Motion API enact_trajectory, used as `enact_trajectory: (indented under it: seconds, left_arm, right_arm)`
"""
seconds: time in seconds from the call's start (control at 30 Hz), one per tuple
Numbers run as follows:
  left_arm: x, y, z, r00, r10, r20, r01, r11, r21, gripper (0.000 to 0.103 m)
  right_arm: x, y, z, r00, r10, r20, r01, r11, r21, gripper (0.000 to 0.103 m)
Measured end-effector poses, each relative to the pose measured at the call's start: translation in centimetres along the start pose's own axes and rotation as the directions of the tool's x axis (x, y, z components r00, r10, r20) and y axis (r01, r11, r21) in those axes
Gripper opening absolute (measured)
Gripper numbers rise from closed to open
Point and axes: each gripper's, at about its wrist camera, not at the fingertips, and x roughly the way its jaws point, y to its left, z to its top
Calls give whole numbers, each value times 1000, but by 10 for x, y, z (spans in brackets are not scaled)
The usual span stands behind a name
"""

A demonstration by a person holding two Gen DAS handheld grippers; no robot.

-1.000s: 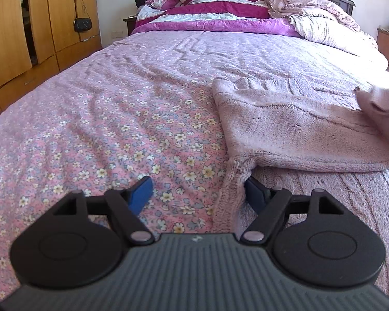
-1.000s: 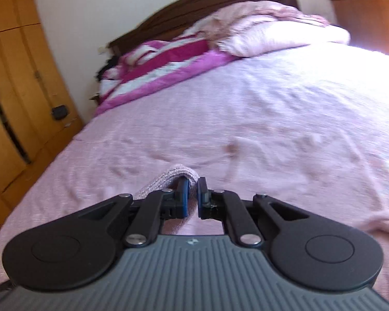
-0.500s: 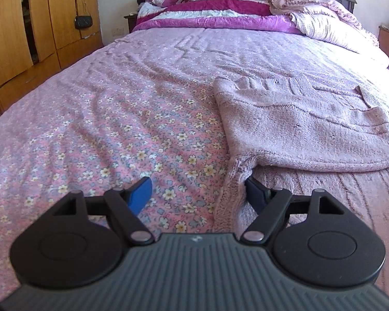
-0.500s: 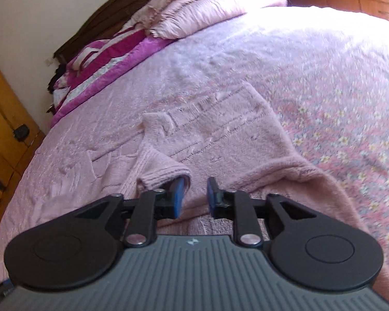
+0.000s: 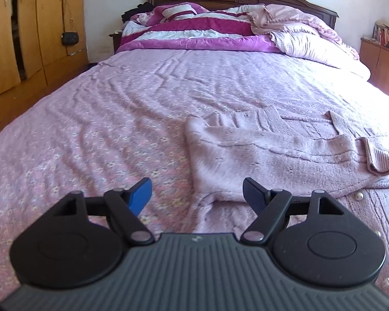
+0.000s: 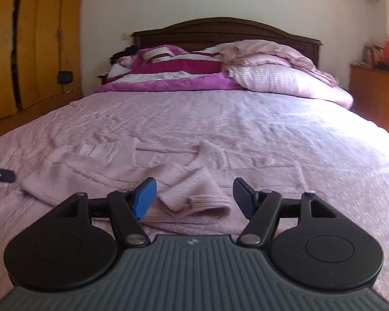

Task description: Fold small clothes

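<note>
A pale pink knitted cardigan (image 5: 267, 153) lies on the bed, its sleeve folded across the body. My left gripper (image 5: 197, 194) is open and empty just above the cardigan's left edge. In the right wrist view the same cardigan (image 6: 111, 171) is spread out, with the ribbed sleeve cuff (image 6: 197, 194) lying between the open jaws of my right gripper (image 6: 194, 194), which holds nothing. The left gripper's tip shows at the left edge of the right wrist view (image 6: 0, 176).
The bed (image 5: 103, 119) has a pink flowered spread. A magenta and white quilt (image 5: 194, 33) and pink pillows (image 5: 308, 41) are piled at the dark headboard (image 6: 220, 28). Wooden wardrobes (image 5: 26, 31) stand left, a wooden cabinet (image 5: 381, 59) right.
My right gripper has opened and let go of the sleeve cuff, which now lies on the cardigan. Both grippers have drawn back and levelled out. The left gripper stayed open.
</note>
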Motion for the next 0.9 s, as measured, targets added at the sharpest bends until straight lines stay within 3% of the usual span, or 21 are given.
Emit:
enact_trajectory:
  seconds: [0.13,0.33,0.43,0.5,0.53,0.7,0.9]
  left_arm:
    - [12,-14,0,999,-32,-17,32,999,3,78]
    - [30,-27,-4,998,-39,-41,41,998,38,78]
    - [37,-30,-8,998,-29,-60,31,999,32,78]
    - [41,-30,-10,997,-27,-72,28,999,22,78]
    - [42,-28,-11,997,-27,-74,28,1000,14,78]
    - [48,-23,-14,996,-35,-85,33,999,-28,81]
    - [51,-23,-15,996,-30,-85,27,999,-37,82]
  right_arm:
    - [20,13,-6,1000,9,-30,-11,997,-82,72]
    - [47,8,-20,994,-45,-98,35,994,-103,66]
    - [48,6,-22,993,-43,-107,28,991,-133,45]
    - [47,7,-22,994,-57,-96,41,986,-160,16]
    - [46,6,-21,994,-66,-90,51,986,-161,13]
    - [34,-22,-3,996,-82,-44,80,996,-27,11]
    - [41,-73,14,988,-135,-74,143,982,121,11]
